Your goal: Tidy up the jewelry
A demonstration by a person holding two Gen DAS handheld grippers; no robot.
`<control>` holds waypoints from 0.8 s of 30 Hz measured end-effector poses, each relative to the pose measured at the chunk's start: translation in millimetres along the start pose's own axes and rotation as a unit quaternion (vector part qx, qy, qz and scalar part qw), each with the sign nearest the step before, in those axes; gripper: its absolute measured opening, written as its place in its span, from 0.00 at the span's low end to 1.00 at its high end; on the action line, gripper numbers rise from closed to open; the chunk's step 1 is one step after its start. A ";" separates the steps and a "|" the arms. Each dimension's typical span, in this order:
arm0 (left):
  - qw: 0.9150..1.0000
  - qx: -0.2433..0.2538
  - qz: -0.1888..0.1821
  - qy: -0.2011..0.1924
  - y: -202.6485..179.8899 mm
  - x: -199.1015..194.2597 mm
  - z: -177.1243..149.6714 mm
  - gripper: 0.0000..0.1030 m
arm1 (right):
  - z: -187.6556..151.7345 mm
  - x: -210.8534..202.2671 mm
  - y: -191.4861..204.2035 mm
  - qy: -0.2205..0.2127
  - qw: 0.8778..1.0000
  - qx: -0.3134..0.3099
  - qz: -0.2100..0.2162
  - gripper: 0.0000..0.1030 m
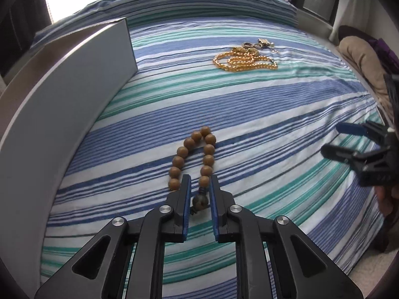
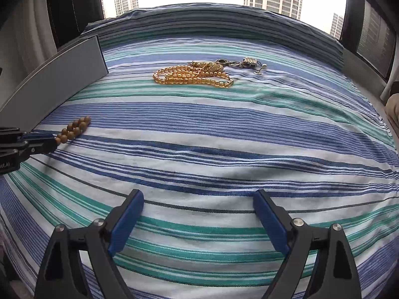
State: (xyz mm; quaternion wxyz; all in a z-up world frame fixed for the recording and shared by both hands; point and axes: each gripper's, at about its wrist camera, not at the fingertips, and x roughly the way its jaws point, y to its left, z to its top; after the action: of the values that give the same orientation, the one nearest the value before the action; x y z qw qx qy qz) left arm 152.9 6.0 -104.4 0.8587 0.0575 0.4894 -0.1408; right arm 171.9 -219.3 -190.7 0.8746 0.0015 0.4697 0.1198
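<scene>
A brown wooden bead bracelet (image 1: pixel 197 157) lies on the striped bedsheet; it also shows in the right wrist view (image 2: pixel 74 128). My left gripper (image 1: pixel 200 182) is closed around the bracelet's large dark bead and tassel end, with the rest of the loop trailing forward on the sheet. A pile of amber bead necklaces (image 1: pixel 243 61) with small metal pieces lies farther back, also visible in the right wrist view (image 2: pixel 192 76). My right gripper (image 2: pixel 198 199) is open and empty above the sheet, and shows at the right in the left wrist view (image 1: pixel 331 139).
A grey box (image 1: pixel 74 79) with an upright wall stands on the left side of the bed, also seen in the right wrist view (image 2: pixel 57 74). A beige pillow (image 1: pixel 361 59) lies off the right edge. Windows are behind the bed.
</scene>
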 end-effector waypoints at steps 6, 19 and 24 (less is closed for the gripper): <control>0.999 -0.029 -0.012 -0.028 7.0 -13.9 -4.0 0.51 | 86.3 -22.0 -36.0 0.021 0.993 0.054 0.102 0.89; 0.995 -0.090 0.007 -0.036 42.6 -33.5 -33.6 0.57 | 210.1 122.1 -61.5 0.105 0.990 0.073 0.062 0.54; 0.994 -0.104 0.009 -0.023 46.9 -28.0 -39.2 0.57 | 212.1 114.7 -56.8 0.088 0.992 0.072 0.062 0.17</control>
State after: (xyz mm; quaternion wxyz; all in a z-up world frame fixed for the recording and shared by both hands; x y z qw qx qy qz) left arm 121.1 65.2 -102.4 0.8723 -0.0307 0.4810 -0.0823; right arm 418.9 -226.9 -172.9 0.8182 0.0832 0.5515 0.1397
